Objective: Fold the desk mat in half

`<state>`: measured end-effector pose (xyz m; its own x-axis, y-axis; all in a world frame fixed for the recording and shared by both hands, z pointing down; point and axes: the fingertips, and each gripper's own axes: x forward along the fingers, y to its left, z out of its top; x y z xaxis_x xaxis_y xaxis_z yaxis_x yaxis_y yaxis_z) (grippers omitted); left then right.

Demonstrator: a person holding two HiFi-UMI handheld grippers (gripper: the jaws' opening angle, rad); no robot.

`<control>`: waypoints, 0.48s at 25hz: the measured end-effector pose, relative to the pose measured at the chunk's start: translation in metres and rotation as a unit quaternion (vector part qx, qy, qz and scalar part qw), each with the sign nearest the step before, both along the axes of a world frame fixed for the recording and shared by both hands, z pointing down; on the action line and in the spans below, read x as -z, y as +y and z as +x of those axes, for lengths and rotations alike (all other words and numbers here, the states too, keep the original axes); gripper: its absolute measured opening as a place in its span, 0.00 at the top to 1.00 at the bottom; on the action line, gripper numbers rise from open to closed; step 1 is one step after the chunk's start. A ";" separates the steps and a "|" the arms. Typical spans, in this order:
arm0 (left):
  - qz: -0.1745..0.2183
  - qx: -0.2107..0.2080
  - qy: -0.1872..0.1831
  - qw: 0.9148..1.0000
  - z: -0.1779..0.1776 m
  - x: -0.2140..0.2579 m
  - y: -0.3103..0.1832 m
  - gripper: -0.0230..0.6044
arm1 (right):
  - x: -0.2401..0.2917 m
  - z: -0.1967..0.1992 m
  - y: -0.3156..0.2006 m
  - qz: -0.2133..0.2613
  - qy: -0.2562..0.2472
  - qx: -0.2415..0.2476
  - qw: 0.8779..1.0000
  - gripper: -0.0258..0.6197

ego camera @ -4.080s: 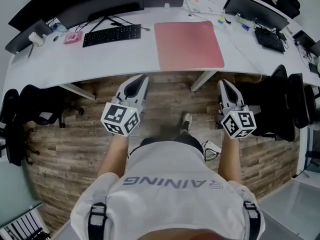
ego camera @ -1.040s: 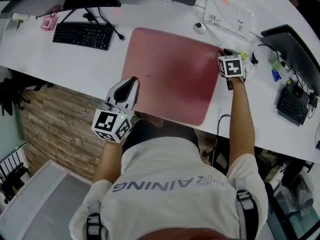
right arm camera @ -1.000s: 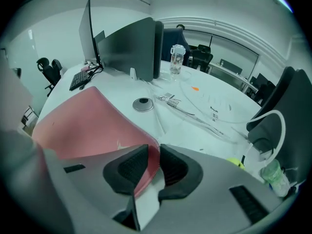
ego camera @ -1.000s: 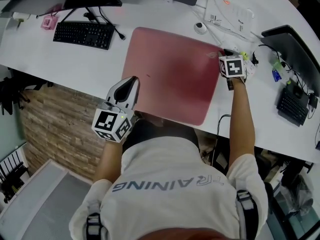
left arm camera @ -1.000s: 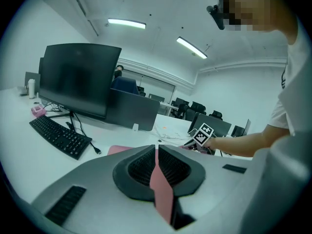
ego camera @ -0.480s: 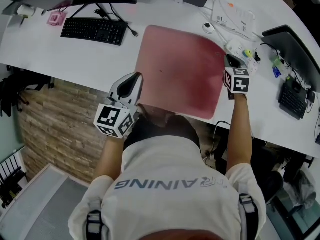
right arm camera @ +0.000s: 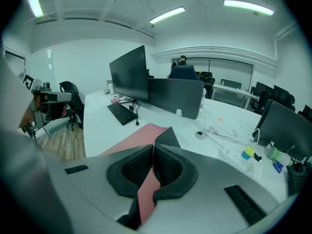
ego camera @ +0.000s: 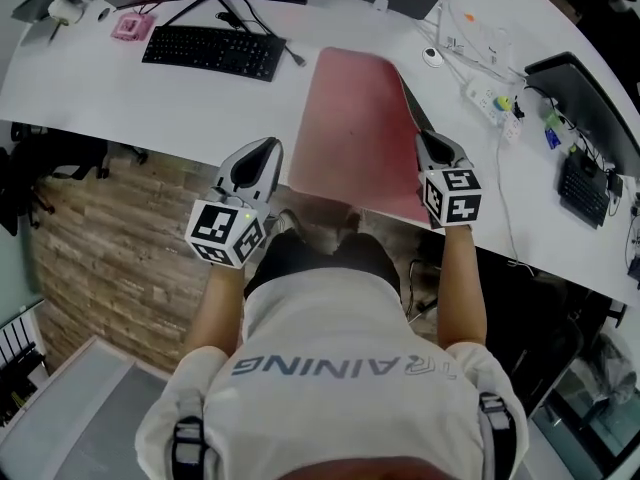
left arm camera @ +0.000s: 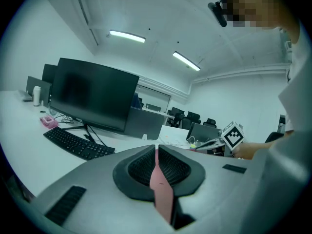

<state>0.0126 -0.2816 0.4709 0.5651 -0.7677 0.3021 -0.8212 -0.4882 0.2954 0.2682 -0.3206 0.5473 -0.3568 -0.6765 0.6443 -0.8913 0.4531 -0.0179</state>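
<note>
The pink desk mat [ego camera: 350, 118] lies on the white desk [ego camera: 120, 93], its right side lifted so the dark underside [ego camera: 411, 103] shows. My right gripper [ego camera: 425, 140] is shut on that raised right edge; in the right gripper view a pink strip [right arm camera: 145, 194] is pinched between the jaws [right arm camera: 154, 147] and the mat [right arm camera: 141, 135] curls away beyond them. My left gripper [ego camera: 268, 146] sits at the mat's near left corner. In the left gripper view its jaws [left arm camera: 156, 150] are shut on a pink strip of mat [left arm camera: 162, 191].
A black keyboard [ego camera: 213, 51] and a small pink object [ego camera: 131, 26] lie left of the mat, under a monitor. A round white item [ego camera: 432, 56], a power strip with cables [ego camera: 485, 93] and a second keyboard [ego camera: 580, 183] lie to the right. Wood floor shows below the desk edge.
My right gripper has closed on the mat's right edge, lifted it and drawn it toward me and leftward, exposing the dark underside. The left gripper stays by the near left corner.
</note>
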 end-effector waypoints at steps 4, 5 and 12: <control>0.001 0.004 0.005 1.000 -0.026 0.002 0.016 0.89 | -0.012 -0.050 0.027 -0.013 -0.006 0.027 1.000 0.90; 0.001 0.005 0.005 1.000 -0.031 0.002 0.020 0.89 | -0.017 -0.061 0.032 -0.016 -0.006 0.033 0.999 0.90; 0.000 0.018 0.007 1.000 -0.072 -0.001 0.044 0.89 | -0.052 -0.140 0.066 -0.046 -0.011 0.083 0.995 0.90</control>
<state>-0.0591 -0.2373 0.4716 0.5411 -0.7875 0.2949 -0.8342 -0.4584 0.3064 0.1283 -0.2544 0.5988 -0.4735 -0.5459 0.6912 -0.8033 0.5895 -0.0847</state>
